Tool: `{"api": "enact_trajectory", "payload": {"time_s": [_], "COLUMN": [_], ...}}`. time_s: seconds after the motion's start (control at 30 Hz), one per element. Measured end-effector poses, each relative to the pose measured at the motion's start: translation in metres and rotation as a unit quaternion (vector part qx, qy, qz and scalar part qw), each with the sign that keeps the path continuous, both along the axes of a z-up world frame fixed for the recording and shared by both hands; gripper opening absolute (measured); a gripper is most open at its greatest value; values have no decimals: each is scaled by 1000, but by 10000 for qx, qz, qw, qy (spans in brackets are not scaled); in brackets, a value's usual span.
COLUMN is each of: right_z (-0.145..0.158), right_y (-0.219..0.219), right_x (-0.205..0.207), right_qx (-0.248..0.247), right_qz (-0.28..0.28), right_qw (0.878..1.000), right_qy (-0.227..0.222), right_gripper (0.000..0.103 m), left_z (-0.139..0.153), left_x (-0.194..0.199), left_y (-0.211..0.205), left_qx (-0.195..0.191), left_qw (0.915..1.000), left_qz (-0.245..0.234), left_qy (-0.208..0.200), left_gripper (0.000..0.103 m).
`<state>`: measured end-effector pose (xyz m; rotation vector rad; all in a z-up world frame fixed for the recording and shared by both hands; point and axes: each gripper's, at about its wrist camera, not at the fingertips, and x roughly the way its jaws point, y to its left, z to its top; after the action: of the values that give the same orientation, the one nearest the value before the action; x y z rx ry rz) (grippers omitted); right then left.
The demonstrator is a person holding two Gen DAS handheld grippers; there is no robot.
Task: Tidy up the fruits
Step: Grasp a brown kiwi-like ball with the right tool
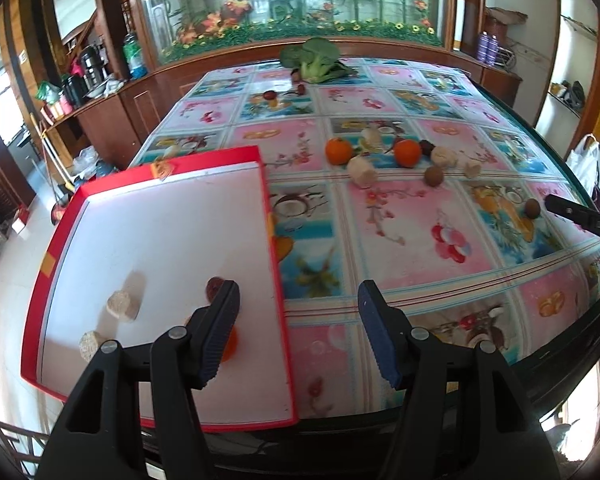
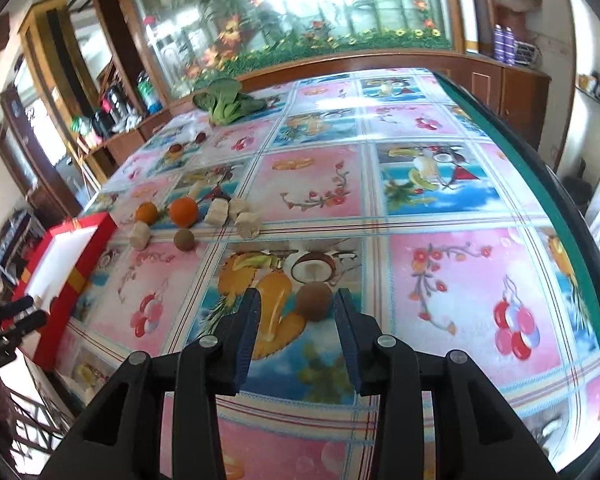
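A red tray (image 1: 274,240) with a white inside lies at the table's left. It holds a dark red fruit (image 1: 214,286), two pale chunks (image 1: 122,306) and an orange (image 1: 232,346) half hidden by a finger. My left gripper (image 1: 298,292) hangs open over the tray's right rim with nothing between its fingers. Out on the cloth lie two oranges (image 2: 184,211), pale chunks (image 2: 247,224) and a brown round fruit (image 2: 184,239). My right gripper (image 2: 298,296) is open, with another brown round fruit (image 2: 314,302) on the table at its tips, close to the right finger.
A leafy green vegetable (image 1: 316,58) and small dark red fruits (image 1: 270,95) lie at the table's far end. The flowered tablecloth (image 2: 440,280) ends in a dark green table edge (image 2: 560,208) on the right. Wooden cabinets stand behind and to the left.
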<state>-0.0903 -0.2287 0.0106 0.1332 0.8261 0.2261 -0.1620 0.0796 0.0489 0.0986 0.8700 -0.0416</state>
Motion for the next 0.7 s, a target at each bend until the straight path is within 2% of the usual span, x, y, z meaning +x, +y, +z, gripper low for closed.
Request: {"api": "enact_trajectory", "payload": {"time_s": [0.07, 0.13, 0.33, 0.43, 0.5, 0.63, 0.7], "right_z": [-6, -11, -19, -18, -18, -19, -22], "right_y": [0, -2, -1, 4, 5, 0, -5], "right_x": [1, 4, 21, 24, 23, 22, 24], "right_qx": [-101, -88, -187, -408, -415, -28, 572], "right_qz": [-46, -98, -197, -165, -173, -156, -36], "right_qw": [9999, 9999, 9988, 9980, 9979, 9987, 9970], "right_qy": [37, 112, 419, 462, 463, 481, 520], "right_gripper": [38, 38, 37, 23, 23, 23, 23], "left_z": [4, 5, 1, 5, 8, 9, 7], "left_x": [-1, -2, 3, 11, 20, 43, 56], "left_y": [-1, -2, -10, -16, -21, -39, -50], "left_qx": [-4, 0, 31, 21, -26, -119, -126], "left_qw": [10000, 10000, 10000, 9999, 9999, 9995, 9993], "left_qz": [-7, 12, -77, -107, -166, -303, -332], "left_qy": [-43, -76, 13, 4, -1, 44, 106], "left_gripper": [65, 77, 77, 77, 77, 77, 77]}}
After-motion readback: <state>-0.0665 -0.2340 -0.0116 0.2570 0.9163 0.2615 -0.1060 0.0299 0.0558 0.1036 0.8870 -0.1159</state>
